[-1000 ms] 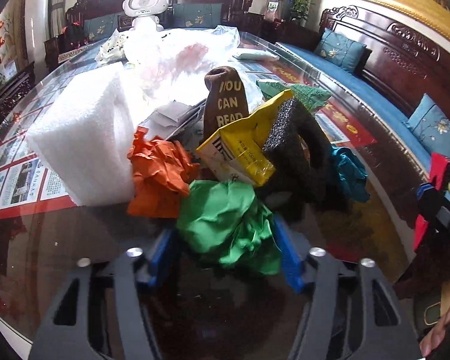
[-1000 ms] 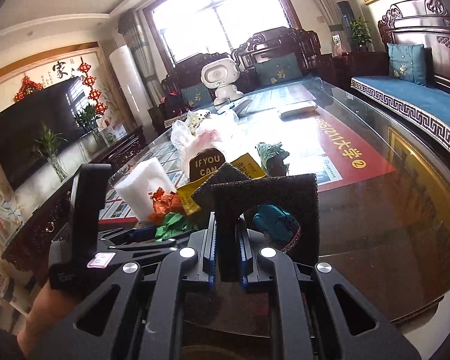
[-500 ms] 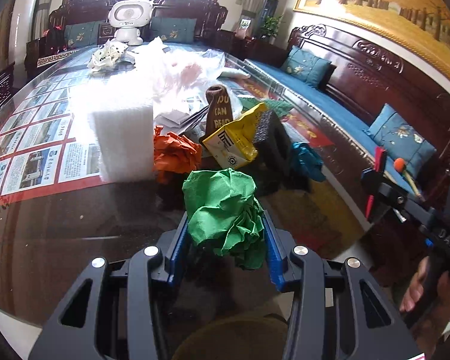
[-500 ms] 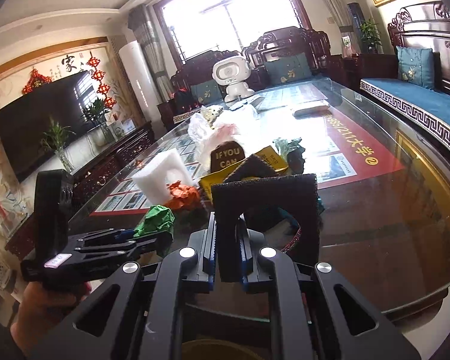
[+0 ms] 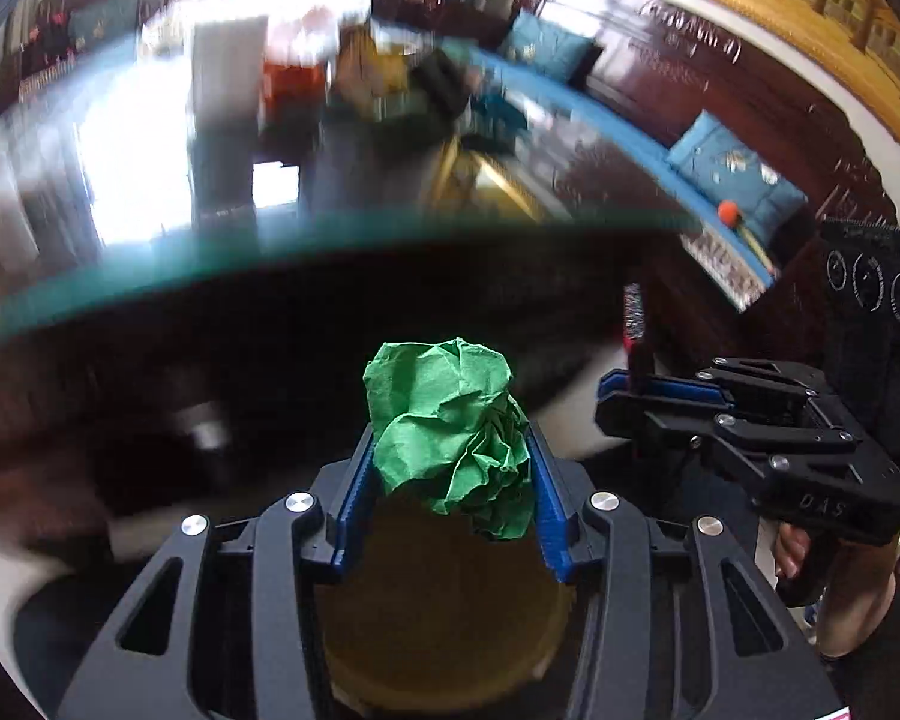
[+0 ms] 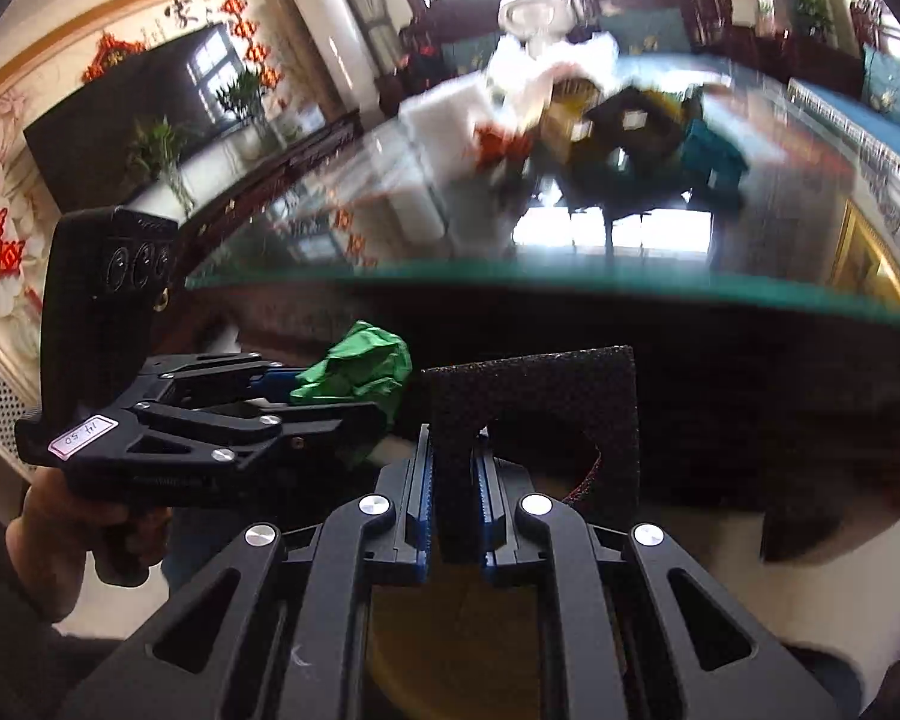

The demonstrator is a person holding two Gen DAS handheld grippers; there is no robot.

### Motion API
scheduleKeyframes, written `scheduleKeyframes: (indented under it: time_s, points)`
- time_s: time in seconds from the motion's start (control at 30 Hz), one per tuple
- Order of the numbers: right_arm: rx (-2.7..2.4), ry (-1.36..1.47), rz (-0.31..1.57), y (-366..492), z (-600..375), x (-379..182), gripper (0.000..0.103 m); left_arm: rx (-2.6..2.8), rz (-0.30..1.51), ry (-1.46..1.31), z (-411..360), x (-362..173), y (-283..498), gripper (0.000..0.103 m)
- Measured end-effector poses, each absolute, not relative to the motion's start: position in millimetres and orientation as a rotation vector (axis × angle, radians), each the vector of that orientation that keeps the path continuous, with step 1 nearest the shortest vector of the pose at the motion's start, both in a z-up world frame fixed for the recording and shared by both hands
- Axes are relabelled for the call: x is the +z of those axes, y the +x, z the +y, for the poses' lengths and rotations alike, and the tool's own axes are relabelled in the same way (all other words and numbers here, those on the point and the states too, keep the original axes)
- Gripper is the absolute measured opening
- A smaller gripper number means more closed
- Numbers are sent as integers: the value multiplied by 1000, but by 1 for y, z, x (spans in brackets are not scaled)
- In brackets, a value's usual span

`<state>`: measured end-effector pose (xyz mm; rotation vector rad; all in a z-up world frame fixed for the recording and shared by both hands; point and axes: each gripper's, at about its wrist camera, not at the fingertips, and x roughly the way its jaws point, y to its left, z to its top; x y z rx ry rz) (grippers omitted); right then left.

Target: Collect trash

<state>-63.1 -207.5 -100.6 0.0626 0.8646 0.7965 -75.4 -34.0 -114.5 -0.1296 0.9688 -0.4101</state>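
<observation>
The left gripper (image 5: 450, 468) clamps a crumpled green paper ball (image 5: 450, 426). The right gripper (image 6: 455, 480) pinches a black foam piece (image 6: 540, 396), both below the glass table edge (image 6: 570, 282).

Glass table (image 6: 570, 276) — blurred trash pile (image 6: 600, 114) atop

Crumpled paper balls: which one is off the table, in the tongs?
The green paper ball, clamped in the left tongs; the orange one is on the table.

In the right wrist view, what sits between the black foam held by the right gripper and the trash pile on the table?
Only bare glass table and its green edge separate the black foam from the trash pile; nothing else lies there. The right wrist view shows it.
</observation>
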Motion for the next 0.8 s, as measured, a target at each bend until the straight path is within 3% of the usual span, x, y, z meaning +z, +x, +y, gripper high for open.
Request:
scheduleKeyframes:
  time_s: [0.43, 0.47, 0.5, 0.6, 0.8]
  points:
    - [729, 36, 1099, -91, -190, -187, 13, -387, 1142, -107, -33, -195, -107, 47]
    - [722, 35, 1121, -93, -189, -193, 15, -387, 1152, -106, -33, -199, -107, 47]
    - [715, 33, 1138, -93, -190, -197, 27, -383, 1158, -103, -33, -202, -106, 47]
    - [696, 14, 1149, -93, -190, -202, 46, -382, 1178, -92, -32, -211, -102, 48]
    - [680, 7, 1146, -89, -196, -202, 49, -384, 1222, -60, -37, -225, -96, 55]
